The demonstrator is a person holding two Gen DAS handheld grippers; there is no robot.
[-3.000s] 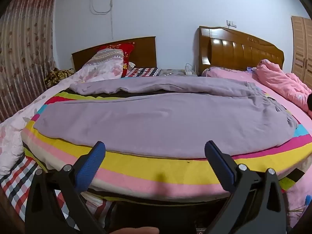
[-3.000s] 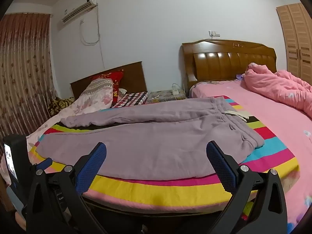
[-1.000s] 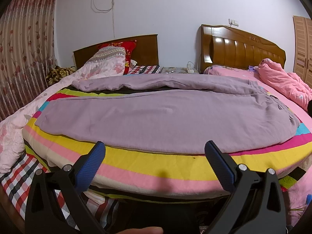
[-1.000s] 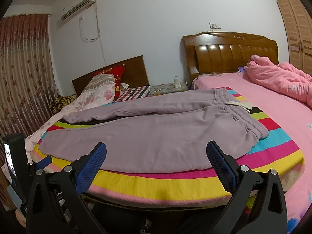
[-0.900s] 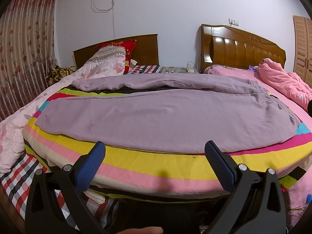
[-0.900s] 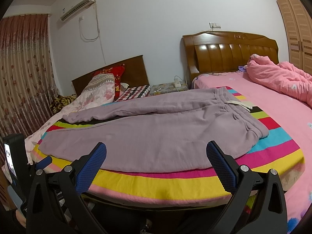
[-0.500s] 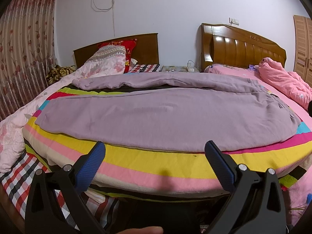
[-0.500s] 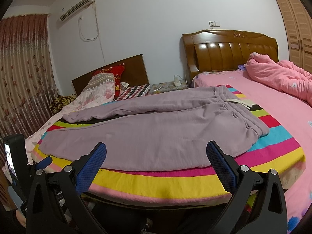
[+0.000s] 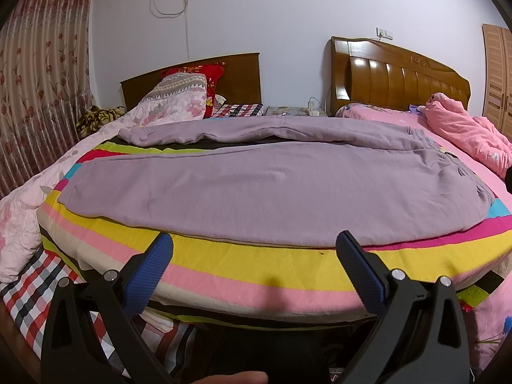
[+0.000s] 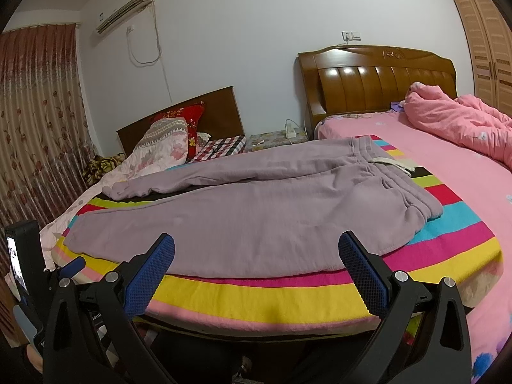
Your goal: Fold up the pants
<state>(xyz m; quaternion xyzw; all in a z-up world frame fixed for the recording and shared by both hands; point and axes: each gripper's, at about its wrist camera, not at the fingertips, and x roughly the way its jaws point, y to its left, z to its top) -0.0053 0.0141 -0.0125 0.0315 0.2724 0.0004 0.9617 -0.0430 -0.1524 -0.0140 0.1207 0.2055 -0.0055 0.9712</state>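
Bed (image 9: pixel 256 275) with striped blanket (image 10: pixel 262 297), bedroom, white wall. Pants (image 9: pixel 262 185), lilac, spread flat across blanket, waistband right, legs left, unfolded. Second bed behind: wooden headboard (image 10: pixel 377 80), pink quilt (image 10: pixel 464 121). Pillows (image 9: pixel 179 99), curtain (image 10: pixel 38 121), air conditioner (image 10: pixel 123 16). Left gripper (image 9: pixel 254 252) and right gripper (image 10: pixel 256 252): jaws wide apart, empty, short of bed edge.

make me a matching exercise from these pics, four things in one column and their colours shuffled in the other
Things:
1. pants
2. gripper fingers
3. crumpled quilt
4. pillow against the dark headboard

Colours:
A. red
B. pink
C. lilac purple
D. blue pads on black arms

Pairs: 1-C, 2-D, 3-B, 4-A
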